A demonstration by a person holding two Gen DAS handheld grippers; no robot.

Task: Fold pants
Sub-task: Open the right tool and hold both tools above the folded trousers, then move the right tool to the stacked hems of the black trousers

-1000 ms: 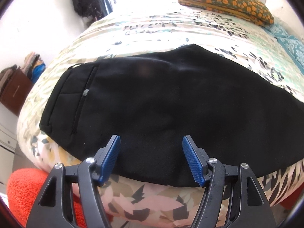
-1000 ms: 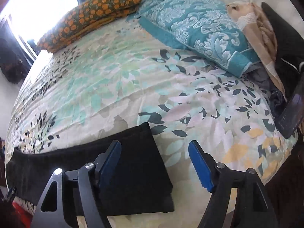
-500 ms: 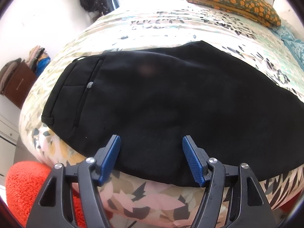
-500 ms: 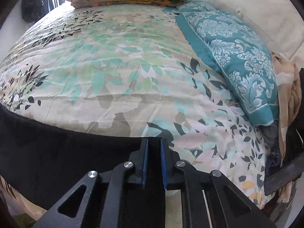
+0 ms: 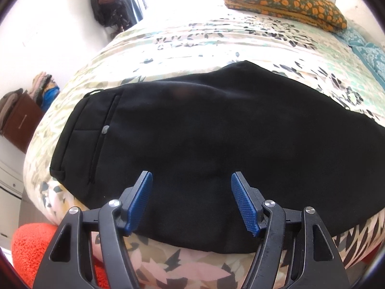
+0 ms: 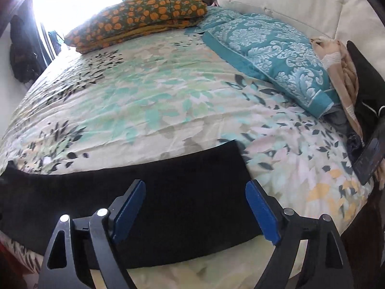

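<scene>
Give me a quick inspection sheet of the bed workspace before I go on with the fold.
Surface: bed with a floral cover, lightly wrinkled.
Job's things: black pants lie flat along the near edge, waistband at the left, leg hem at the right.
Clutter: orange-patterned pillow, teal pillow, beige cloth, dark flat device at the right edge.
Grippers: left gripper over the mid pants, jaws apart, nothing held; right gripper over the hem end, jaws apart, nothing held.
Cables: nothing seen for certain.
Surroundings: orange rug, brown box, bright window.
</scene>
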